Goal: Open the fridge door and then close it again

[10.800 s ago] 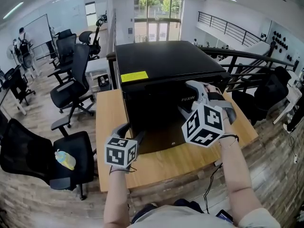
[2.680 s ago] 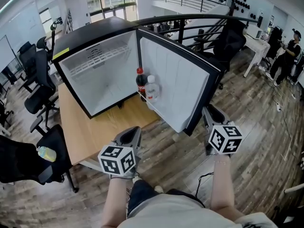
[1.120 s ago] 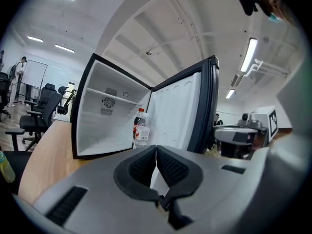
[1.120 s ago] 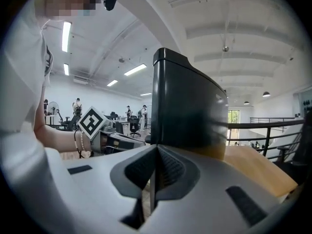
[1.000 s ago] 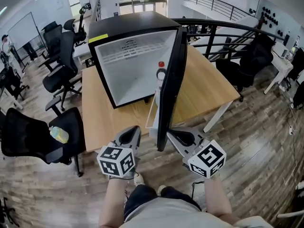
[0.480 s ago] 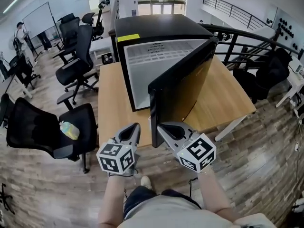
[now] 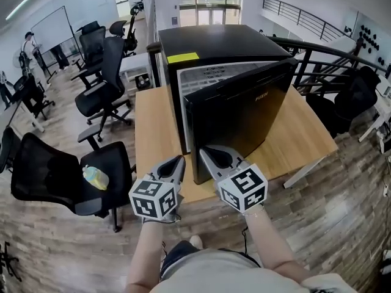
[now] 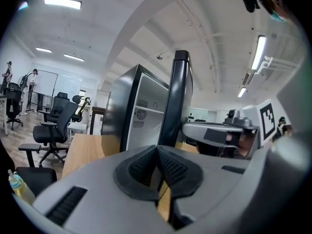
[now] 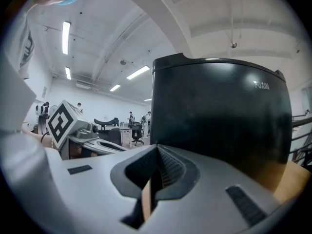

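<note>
Fridge door (image 7: 244, 121) ajar, right gripper (image 7: 204, 152) clenched empty at its front, left gripper (image 7: 181, 159) clenched empty just beside

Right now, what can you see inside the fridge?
Only a strip of the white inner wall shows past the door, which is nearly shut. The door covers the rest of the fridge.
</note>
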Motion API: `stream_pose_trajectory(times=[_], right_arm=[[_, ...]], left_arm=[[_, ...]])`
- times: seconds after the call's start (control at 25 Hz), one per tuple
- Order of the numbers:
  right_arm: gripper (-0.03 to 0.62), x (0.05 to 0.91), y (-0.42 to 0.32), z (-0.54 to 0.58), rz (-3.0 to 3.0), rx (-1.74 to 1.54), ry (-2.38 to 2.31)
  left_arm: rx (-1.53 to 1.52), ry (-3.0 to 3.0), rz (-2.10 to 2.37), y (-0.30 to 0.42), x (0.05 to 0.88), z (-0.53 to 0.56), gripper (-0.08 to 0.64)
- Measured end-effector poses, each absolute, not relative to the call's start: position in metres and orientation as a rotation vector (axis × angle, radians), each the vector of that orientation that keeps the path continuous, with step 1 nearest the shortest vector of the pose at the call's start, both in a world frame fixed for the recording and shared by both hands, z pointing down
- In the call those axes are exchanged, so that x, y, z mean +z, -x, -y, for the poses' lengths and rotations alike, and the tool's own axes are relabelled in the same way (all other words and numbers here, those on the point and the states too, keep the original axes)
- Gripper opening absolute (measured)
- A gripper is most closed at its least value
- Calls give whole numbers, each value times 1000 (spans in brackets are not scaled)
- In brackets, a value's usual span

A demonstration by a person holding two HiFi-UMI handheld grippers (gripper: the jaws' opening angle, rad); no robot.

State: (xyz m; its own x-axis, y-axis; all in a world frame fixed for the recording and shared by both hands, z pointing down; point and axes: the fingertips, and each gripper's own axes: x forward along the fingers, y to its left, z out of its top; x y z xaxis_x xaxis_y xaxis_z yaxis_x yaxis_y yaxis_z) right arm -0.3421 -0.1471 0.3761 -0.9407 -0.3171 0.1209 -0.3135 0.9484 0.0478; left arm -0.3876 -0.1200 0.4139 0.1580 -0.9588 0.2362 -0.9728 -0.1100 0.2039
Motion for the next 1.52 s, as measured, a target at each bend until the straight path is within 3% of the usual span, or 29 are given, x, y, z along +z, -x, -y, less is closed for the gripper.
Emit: stream_pose_trajectory(times=[0.92, 1.52], right_arm=[[0, 385, 413, 238, 2953, 45, -707], [-2, 360, 347, 208, 3046, 91, -695]], left_arm=[[53, -2167, 1831, 457, 416, 174, 8], [-32, -2223, 1775, 403, 398, 163, 8]])
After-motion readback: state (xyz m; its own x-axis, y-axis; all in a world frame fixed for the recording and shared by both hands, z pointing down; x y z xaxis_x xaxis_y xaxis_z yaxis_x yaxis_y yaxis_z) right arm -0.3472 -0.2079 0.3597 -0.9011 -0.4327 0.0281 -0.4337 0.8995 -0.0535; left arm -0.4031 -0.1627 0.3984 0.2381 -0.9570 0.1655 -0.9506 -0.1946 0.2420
